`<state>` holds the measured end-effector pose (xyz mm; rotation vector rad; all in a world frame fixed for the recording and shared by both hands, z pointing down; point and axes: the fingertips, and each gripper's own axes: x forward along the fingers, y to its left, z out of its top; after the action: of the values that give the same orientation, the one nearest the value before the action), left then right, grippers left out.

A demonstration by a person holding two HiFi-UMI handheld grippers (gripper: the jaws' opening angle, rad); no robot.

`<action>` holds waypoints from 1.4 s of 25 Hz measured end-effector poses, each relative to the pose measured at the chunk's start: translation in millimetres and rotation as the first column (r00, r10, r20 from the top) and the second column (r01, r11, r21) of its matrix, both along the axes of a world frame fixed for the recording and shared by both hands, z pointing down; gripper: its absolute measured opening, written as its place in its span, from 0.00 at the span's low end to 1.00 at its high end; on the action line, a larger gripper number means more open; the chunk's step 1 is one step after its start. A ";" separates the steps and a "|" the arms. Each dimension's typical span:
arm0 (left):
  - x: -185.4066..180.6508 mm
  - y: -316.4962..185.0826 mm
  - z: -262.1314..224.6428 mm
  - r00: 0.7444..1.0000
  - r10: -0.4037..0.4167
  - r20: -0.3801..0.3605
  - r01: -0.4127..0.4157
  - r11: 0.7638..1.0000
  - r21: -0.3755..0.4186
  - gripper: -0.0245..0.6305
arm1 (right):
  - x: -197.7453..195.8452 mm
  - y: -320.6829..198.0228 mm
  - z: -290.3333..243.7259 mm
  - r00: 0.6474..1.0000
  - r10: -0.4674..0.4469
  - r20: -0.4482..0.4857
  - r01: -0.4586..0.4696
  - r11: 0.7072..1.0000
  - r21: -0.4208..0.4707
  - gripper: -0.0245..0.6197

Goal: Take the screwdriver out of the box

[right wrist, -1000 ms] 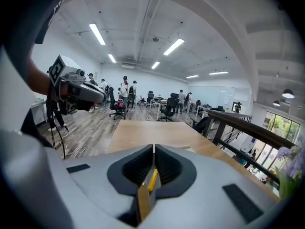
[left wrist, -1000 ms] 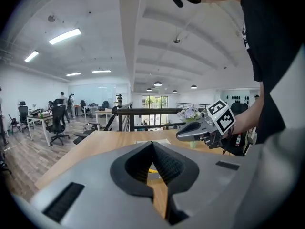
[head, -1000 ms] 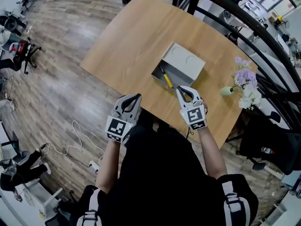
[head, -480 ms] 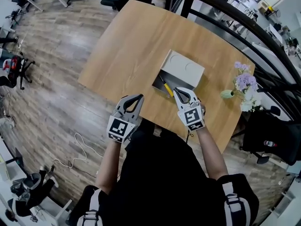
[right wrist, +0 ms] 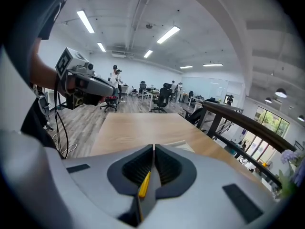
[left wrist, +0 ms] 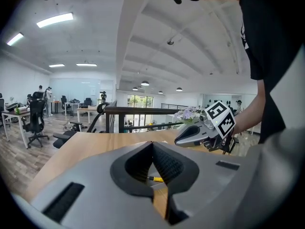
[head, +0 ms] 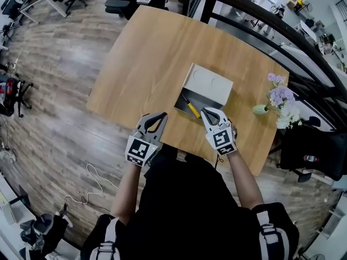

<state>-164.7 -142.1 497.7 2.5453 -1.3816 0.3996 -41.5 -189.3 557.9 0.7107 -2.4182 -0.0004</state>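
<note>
A grey box [head: 209, 84] lies on the wooden table [head: 146, 53], its open side facing me. A yellow-handled screwdriver [head: 191, 108] lies in that opening. My right gripper [head: 205, 111] is shut and empty, its tips just right of the screwdriver's handle at the box mouth. My left gripper [head: 161, 115] is shut and empty, over the table's near edge, left of the box. In the right gripper view the yellow handle [right wrist: 144, 184] shows behind the closed jaws. In the left gripper view the screwdriver [left wrist: 156, 179] shows low between the jaws, with the right gripper [left wrist: 180, 138] beyond.
A vase of flowers [head: 279, 96] stands at the table's right end. A dark railing [head: 271, 28] runs behind the table. Office chairs [head: 13, 85] and a cable [head: 92, 172] lie on the wood floor to the left.
Both grippers have moved forward toward the box. The right gripper's tips now sit closer to the screwdriver handle. Both stay shut.
</note>
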 end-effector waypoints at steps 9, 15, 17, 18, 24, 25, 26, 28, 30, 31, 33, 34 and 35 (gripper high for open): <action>-15.1 -19.6 9.7 0.997 0.063 -0.038 -0.063 0.998 -0.006 0.07 | -11.7 -9.2 12.2 0.995 0.094 -0.018 -0.094 0.995 -0.018 0.09; -16.1 -33.9 18.8 0.990 0.137 -0.032 -0.137 0.991 0.004 0.07 | -16.2 -6.3 41.0 0.990 0.136 -0.048 -0.139 0.987 -0.077 0.09; -17.9 -38.2 20.4 0.987 0.155 -0.036 -0.155 0.988 0.008 0.07 | -17.3 -4.9 51.3 0.987 0.154 -0.056 -0.159 0.983 -0.097 0.09; -19.6 -40.3 21.0 0.986 0.161 -0.038 -0.161 0.987 0.010 0.07 | -18.5 -4.6 56.0 0.985 0.160 -0.063 -0.166 0.980 -0.106 0.09; -28.3 -47.4 24.3 0.983 0.178 -0.044 -0.178 0.984 0.003 0.07 | -25.8 -4.0 86.2 0.983 0.143 -0.118 -0.161 0.974 -0.159 0.09; -29.8 -48.2 24.6 0.983 0.179 -0.046 -0.179 0.984 0.002 0.07 | -26.4 -4.3 91.7 0.982 0.136 -0.127 -0.157 0.973 -0.167 0.09; -31.6 -49.2 25.0 0.982 0.180 -0.047 -0.181 0.984 0.001 0.07 | -26.7 -4.8 97.8 0.982 0.130 -0.139 -0.154 0.972 -0.178 0.09; -35.2 -51.8 25.6 0.982 0.182 -0.052 -0.182 0.983 -0.001 0.07 | -26.5 -6.7 110.4 0.979 0.118 -0.167 -0.151 0.968 -0.201 0.09; -39.6 -54.8 25.5 0.982 0.183 -0.051 -0.184 0.983 0.000 0.07 | -27.0 -10.2 121.9 0.975 0.105 -0.195 -0.148 0.964 -0.222 0.09; -42.4 -55.9 25.4 0.982 0.183 -0.049 -0.184 0.983 0.000 0.07 | -28.0 -11.4 126.6 0.974 0.100 -0.205 -0.148 0.961 -0.233 0.09; -47.8 -58.6 24.7 0.983 0.179 -0.048 -0.179 0.984 -0.001 0.07 | -29.8 -12.7 134.6 0.972 0.090 -0.217 -0.145 0.957 -0.253 0.09; -50.0 -60.4 24.2 0.983 0.176 -0.047 -0.176 0.984 -0.001 0.07 | -30.3 -13.5 138.2 0.971 0.083 -0.225 -0.142 0.955 -0.259 0.09; -51.8 -62.2 23.6 0.984 0.174 -0.045 -0.174 0.985 0.000 0.07 | -30.7 -14.4 141.8 0.969 0.074 -0.235 -0.137 0.955 -0.263 0.09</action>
<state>-216.5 -204.3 521.4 2.6645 -1.1457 0.3714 -72.2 -203.7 699.7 0.6710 -2.1083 0.2835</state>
